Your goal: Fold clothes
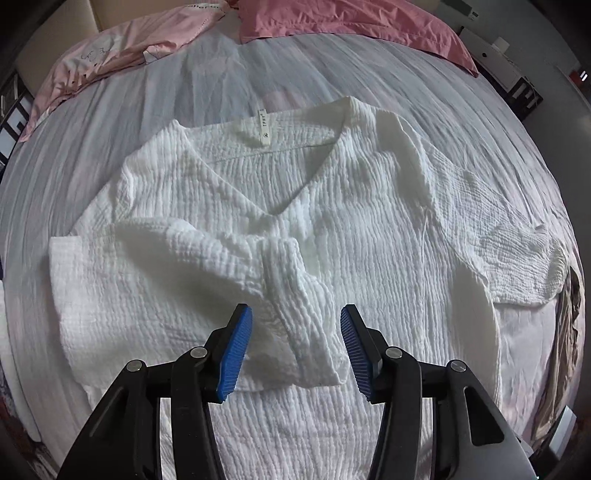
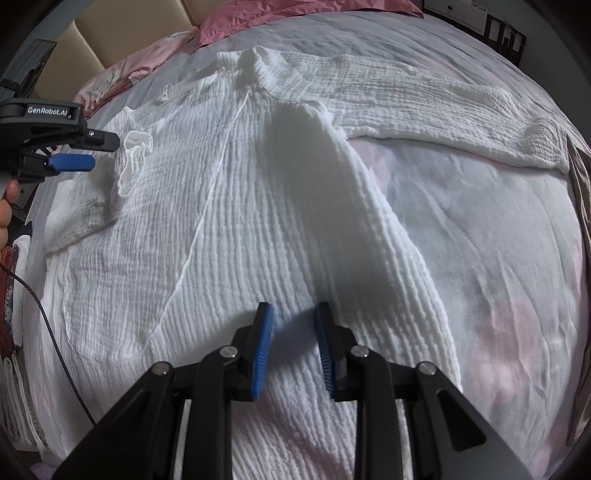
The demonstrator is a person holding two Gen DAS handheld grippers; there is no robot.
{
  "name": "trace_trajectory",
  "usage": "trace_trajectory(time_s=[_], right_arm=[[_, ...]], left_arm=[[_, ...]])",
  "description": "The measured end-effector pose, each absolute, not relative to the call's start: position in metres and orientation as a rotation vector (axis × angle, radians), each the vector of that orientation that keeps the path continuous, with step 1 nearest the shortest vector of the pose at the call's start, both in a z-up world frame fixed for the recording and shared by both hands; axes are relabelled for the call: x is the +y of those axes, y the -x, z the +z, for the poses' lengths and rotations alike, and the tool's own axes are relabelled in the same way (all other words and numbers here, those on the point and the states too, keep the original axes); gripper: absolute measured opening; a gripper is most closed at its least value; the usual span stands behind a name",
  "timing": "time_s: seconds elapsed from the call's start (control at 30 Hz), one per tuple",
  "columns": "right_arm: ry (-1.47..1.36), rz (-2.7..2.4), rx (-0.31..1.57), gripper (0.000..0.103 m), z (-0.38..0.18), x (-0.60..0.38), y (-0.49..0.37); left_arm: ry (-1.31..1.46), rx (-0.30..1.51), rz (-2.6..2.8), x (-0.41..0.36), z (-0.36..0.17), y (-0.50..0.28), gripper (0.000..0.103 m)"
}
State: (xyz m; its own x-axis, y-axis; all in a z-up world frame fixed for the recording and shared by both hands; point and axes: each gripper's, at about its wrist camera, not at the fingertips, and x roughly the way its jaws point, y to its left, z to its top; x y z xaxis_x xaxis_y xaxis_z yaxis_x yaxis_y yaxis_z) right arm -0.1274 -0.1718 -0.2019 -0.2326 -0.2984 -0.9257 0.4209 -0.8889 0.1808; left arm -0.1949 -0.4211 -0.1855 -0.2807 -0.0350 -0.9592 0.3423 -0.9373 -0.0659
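Note:
A white crinkle V-neck shirt (image 1: 351,221) lies face up on the bed, collar towards the far side. One sleeve is folded in across the chest, and its cuff (image 1: 295,343) lies loose between the blue pads of my left gripper (image 1: 295,309), which is open just above it. The other sleeve (image 1: 517,258) stretches out to the right. In the right wrist view the shirt (image 2: 203,221) fills the frame. My right gripper (image 2: 293,307) hovers over its lower body beside a raised fold (image 2: 351,192), jaws apart with nothing pinched. The left gripper (image 2: 103,152) shows at the far left there.
The bed sheet (image 1: 258,62) is pale grey. Pink bedding (image 1: 351,22) and a pink garment (image 1: 110,55) lie at the head end. A brown cloth (image 1: 569,314) hangs at the right edge. A person's hand (image 2: 7,206) and a black cable (image 2: 48,314) are at the left.

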Motion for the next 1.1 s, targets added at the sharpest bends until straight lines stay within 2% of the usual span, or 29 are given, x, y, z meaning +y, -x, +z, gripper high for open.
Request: trace_trajectory(time_s=[0.2, 0.33, 0.4, 0.5, 0.53, 0.73, 0.87, 0.97, 1.03, 1.07, 1.1], right_arm=[[-1.588, -2.147, 0.128, 0.025, -0.204, -0.171, 0.128], [-1.580, -2.148, 0.145, 0.025, -0.206, -0.173, 0.129], [-1.577, -2.148, 0.145, 0.025, -0.206, -0.174, 0.130], [-1.578, -2.145, 0.135, 0.025, -0.207, -0.173, 0.131], [-1.577, -2.145, 0.135, 0.025, -0.207, -0.173, 0.131], [-1.568, -2.160, 0.159, 0.025, -0.204, -0.167, 0.127], [-1.563, -2.162, 0.167, 0.025, -0.204, -0.168, 0.126], [-1.561, -2.161, 0.166, 0.025, -0.205, -0.169, 0.127], [-1.556, -2.161, 0.170, 0.025, -0.206, -0.170, 0.127], [-1.554, -2.161, 0.171, 0.025, -0.207, -0.170, 0.127], [-1.554, -2.161, 0.170, 0.025, -0.207, -0.170, 0.126]], left_arm=[[-1.640, 0.221, -2.233, -0.418, -0.193, 0.227, 0.052], [-1.691, 0.154, -2.176, -0.433, -0.208, 0.234, 0.049], [-1.742, 0.128, -2.133, -0.431, -0.220, 0.236, 0.031], [-1.697, 0.168, -2.148, -0.435, -0.222, 0.231, 0.011], [-1.654, 0.226, -2.193, -0.438, -0.216, 0.228, 0.009], [-1.509, 0.515, -2.312, -0.456, -0.207, 0.213, 0.009], [-1.617, 0.483, -2.210, -0.455, -0.234, 0.215, 0.014], [-1.602, 0.461, -2.228, -0.455, -0.232, 0.212, 0.016], [-1.598, 0.453, -2.250, -0.456, -0.223, 0.205, 0.026], [-1.590, 0.452, -2.266, -0.457, -0.216, 0.199, 0.041], [-1.581, 0.452, -2.282, -0.459, -0.209, 0.192, 0.050]])
